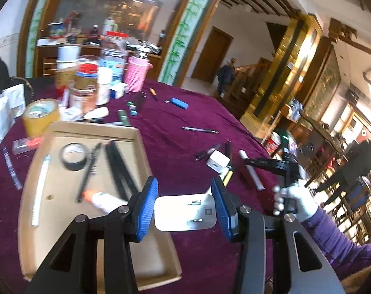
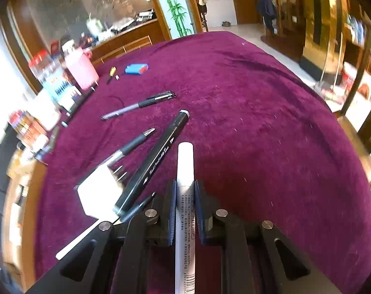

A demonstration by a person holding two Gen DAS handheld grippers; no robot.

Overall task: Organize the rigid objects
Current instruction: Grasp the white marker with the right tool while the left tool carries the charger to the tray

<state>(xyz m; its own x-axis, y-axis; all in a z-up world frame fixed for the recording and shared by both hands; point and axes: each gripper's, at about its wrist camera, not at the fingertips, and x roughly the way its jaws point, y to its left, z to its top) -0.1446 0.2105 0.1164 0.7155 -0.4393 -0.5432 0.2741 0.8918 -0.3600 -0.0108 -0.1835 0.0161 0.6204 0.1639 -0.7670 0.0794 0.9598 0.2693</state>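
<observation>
My left gripper (image 1: pixel 185 207) holds a flat white charger (image 1: pixel 185 212) between its blue pads (image 1: pixel 146 208), at the right edge of a cardboard tray (image 1: pixel 136 137). The tray holds a black tape roll (image 1: pixel 73 156), black pens (image 1: pixel 116 164), a white stick (image 1: pixel 40 188) and a white glue tube (image 1: pixel 104 199). My right gripper (image 2: pixel 185 196) is shut on a white marker (image 2: pixel 184 196) low over the purple cloth. The right gripper also shows in the left wrist view (image 1: pixel 266 163). Beside it lie a black marker (image 2: pixel 156 159), a black pen (image 2: pixel 134 144) and a white plug adapter (image 2: pixel 99 191).
A grey pen (image 2: pixel 136 105), a blue box (image 2: pixel 136 69) and a small yellow tool (image 2: pixel 111 73) lie farther out on the purple tablecloth (image 2: pixel 259 122). Jars, a pink cup (image 1: pixel 136 73) and a yellow tape roll (image 1: pixel 40 116) crowd the far left. The table edge drops off at right.
</observation>
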